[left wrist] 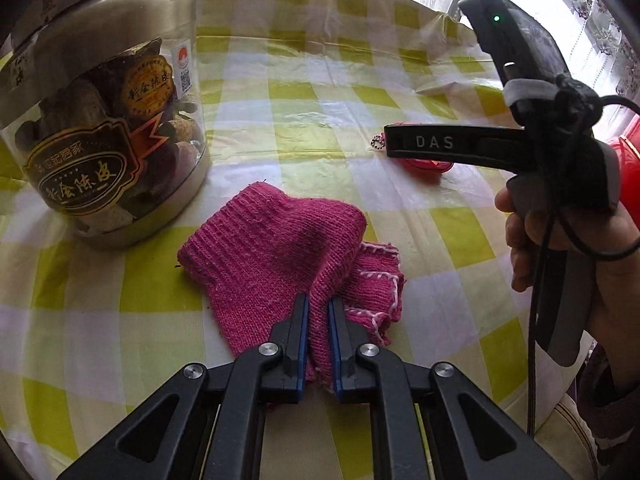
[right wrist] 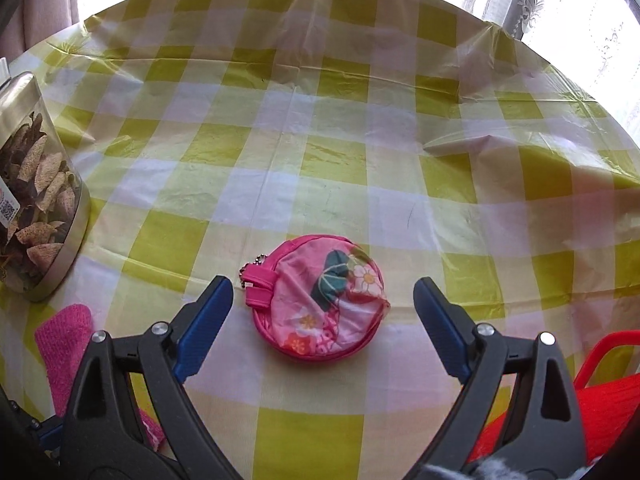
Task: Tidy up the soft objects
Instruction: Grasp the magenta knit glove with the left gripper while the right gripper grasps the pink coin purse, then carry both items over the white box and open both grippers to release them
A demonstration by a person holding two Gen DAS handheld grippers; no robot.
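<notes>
Between the left gripper's (left wrist: 319,320) blue-padded fingers (left wrist: 303,320) a fold of the pink knitted sock (left wrist: 272,256) is pinched tight, the pads pressed together on the wool. Most of that sock lies flat on the bench (left wrist: 304,148), its ribbed cuff pointing toward a clear plastic jar (left wrist: 100,120) with a silver lid and gold-lettered labels, which stands just beside it on the left. A second pink knitted piece (left wrist: 378,284) with white stitching along its edge lies under the sock, sticking out on the right.

Over on the other side, the right gripper (right wrist: 323,304) has its fingers (right wrist: 208,312) spread wide apart, nothing pressed between them. A round pink pouch (right wrist: 324,296) with a flower print and a small ball chain lies flat on the bench in the gap, touching neither pad. From the left wrist view the right gripper's black body, marked DAS, is held in a hand (left wrist: 560,248) above the pouch. A yellow and white checked plastic cloth (right wrist: 320,140) covers the bench. At the lower right edge sits something red (right wrist: 592,412), partly hidden; what it is I cannot tell.
</notes>
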